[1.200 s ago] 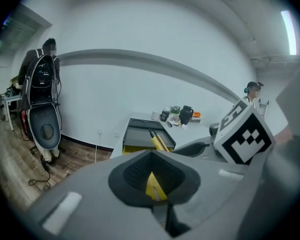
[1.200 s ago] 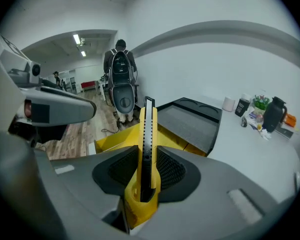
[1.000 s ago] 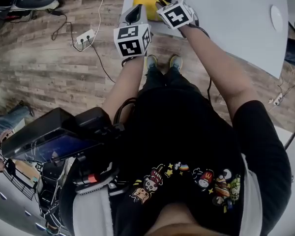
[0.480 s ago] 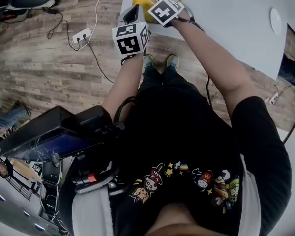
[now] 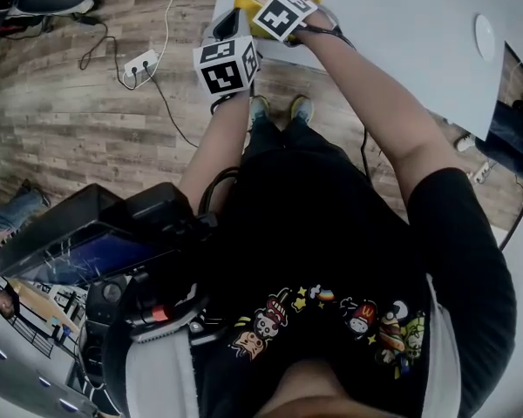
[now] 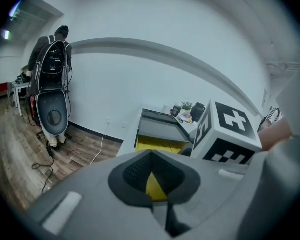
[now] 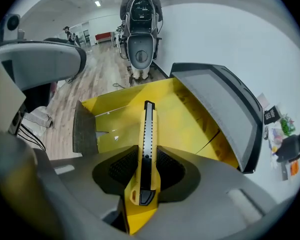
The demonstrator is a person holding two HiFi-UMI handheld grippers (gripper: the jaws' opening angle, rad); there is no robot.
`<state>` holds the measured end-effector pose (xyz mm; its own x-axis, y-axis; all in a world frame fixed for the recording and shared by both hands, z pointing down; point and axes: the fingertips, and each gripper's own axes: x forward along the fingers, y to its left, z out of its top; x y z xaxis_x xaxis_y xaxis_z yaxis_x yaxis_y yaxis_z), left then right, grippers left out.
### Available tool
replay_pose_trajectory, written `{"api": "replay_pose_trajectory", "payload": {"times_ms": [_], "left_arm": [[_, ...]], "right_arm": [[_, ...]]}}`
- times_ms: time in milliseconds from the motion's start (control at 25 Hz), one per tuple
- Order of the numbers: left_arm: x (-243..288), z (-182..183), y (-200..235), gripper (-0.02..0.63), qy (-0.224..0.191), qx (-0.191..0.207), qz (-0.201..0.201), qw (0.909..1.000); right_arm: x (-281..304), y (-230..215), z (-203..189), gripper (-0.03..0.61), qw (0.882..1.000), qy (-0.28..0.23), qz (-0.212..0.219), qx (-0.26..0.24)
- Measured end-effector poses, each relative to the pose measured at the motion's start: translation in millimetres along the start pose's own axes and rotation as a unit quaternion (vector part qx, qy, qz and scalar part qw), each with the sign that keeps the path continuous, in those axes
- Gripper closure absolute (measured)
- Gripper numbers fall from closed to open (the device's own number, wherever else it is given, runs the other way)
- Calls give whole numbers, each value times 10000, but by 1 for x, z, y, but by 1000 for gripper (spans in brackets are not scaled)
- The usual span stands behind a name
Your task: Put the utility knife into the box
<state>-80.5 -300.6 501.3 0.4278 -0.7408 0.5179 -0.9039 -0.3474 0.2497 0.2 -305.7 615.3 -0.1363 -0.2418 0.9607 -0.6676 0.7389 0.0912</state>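
- Slim yellow plastic utility knife is clamped in right gripper, tip aimed over open yellow box for drop-in.
- Left gripper is closed on nothing, parked beside the box.

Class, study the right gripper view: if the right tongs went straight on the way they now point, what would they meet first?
The utility knife clamped in the right tongs leads, so its tip would probably meet the yellow inside of the open box first; depth is unclear.
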Motion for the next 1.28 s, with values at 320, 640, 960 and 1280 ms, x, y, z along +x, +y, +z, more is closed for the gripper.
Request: {"api": "replay_pose_trajectory", "payload": {"times_ms": [320, 640, 960, 1280], "left_arm": [[1, 5, 1, 612, 23, 14, 7, 10000], [-2, -2, 4, 612, 63, 31, -32, 10000], [1, 3, 5, 612, 61, 24, -42, 10000], [0, -3, 0, 612, 77, 105, -93, 9999]], "right_arm": [[-1, -6, 2, 434, 10000, 28, 14, -14], [3, -1, 2, 433, 10000, 16, 12, 16], [3, -4, 6, 396, 9998, -32, 159, 87], [-12, -5, 2, 396, 9989, -368, 116, 283]]}}
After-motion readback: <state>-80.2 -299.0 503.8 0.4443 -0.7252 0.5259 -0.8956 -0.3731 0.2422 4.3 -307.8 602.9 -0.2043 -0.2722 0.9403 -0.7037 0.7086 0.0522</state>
